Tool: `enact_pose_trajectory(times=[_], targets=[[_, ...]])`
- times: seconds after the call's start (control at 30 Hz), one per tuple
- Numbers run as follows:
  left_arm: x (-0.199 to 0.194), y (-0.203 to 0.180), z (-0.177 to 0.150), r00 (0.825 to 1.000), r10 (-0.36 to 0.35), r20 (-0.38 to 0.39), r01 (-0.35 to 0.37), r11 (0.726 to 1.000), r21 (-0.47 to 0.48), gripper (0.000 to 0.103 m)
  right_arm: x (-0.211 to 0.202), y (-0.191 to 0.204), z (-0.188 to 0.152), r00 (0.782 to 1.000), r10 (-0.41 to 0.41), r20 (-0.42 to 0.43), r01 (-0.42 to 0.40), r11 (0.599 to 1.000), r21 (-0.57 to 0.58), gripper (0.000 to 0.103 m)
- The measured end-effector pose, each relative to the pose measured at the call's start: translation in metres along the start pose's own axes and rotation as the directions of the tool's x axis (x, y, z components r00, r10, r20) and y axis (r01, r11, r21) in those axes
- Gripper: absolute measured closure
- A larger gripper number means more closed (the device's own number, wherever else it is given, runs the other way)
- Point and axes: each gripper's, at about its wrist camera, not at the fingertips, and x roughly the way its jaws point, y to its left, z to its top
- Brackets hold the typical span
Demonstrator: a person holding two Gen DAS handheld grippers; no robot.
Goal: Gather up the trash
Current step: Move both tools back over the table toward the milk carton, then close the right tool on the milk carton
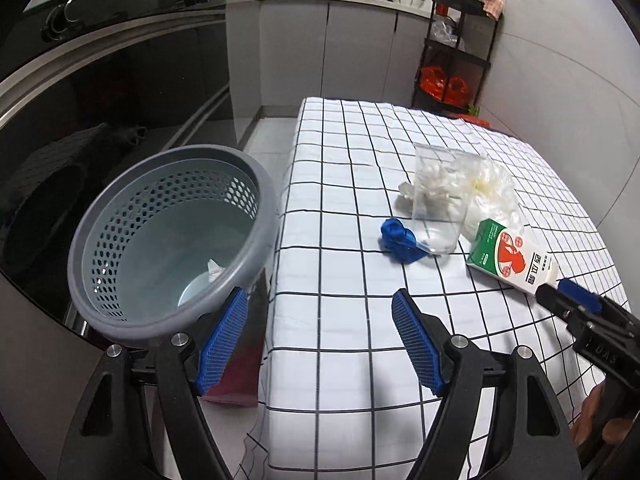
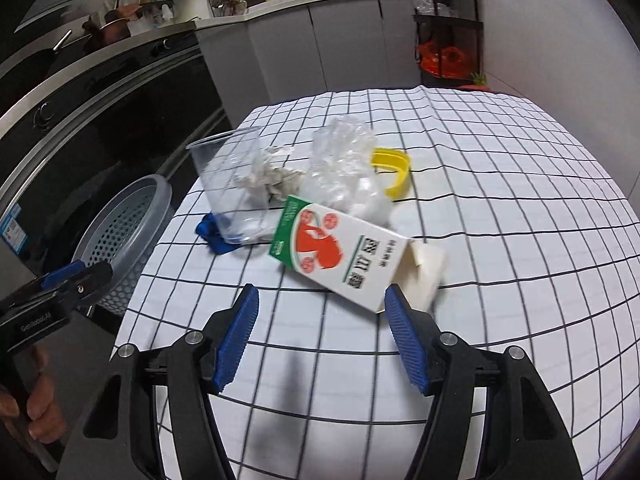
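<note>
A white, green and red carton (image 2: 344, 258) lies on its side on the checked tablecloth (image 2: 500, 220), just beyond my open, empty right gripper (image 2: 320, 300); it also shows in the left wrist view (image 1: 514, 256). Behind it are a clear plastic cup (image 2: 232, 188) holding crumpled paper, a blue crumpled scrap (image 2: 214, 236), a clear plastic bag (image 2: 344, 168) and a yellow ring (image 2: 394, 172). My left gripper (image 1: 320, 312) is open and empty over the table's left edge, beside the grey perforated bin (image 1: 172, 240), which holds a white scrap (image 1: 214, 270).
A dark oven front (image 1: 100, 92) and grey cabinets (image 1: 320, 48) run along the left and back. A black shelf rack (image 1: 456, 52) with orange bags stands at the far right corner. The right gripper shows in the left wrist view (image 1: 560, 292).
</note>
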Motion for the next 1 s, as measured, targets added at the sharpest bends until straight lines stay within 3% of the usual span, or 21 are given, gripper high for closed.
enact_pose_trajectory(times=[0.6, 1.0], targets=[[0.011, -0.017, 0.002, 1.0, -0.003, -0.03, 0.003, 1.0, 0.017, 0.03, 0.02, -0.002, 0.029, 0.999, -0.034, -0.003, 0.032, 0.964, -0.264, 0.027], [0.011, -0.019, 0.004, 1.0, -0.002, -0.031, 0.002, 1.0, 0.018, 0.03, 0.042, 0.028, 0.025, 0.995, -0.1, -0.027, 0.072, 0.858, -0.508, 0.025]])
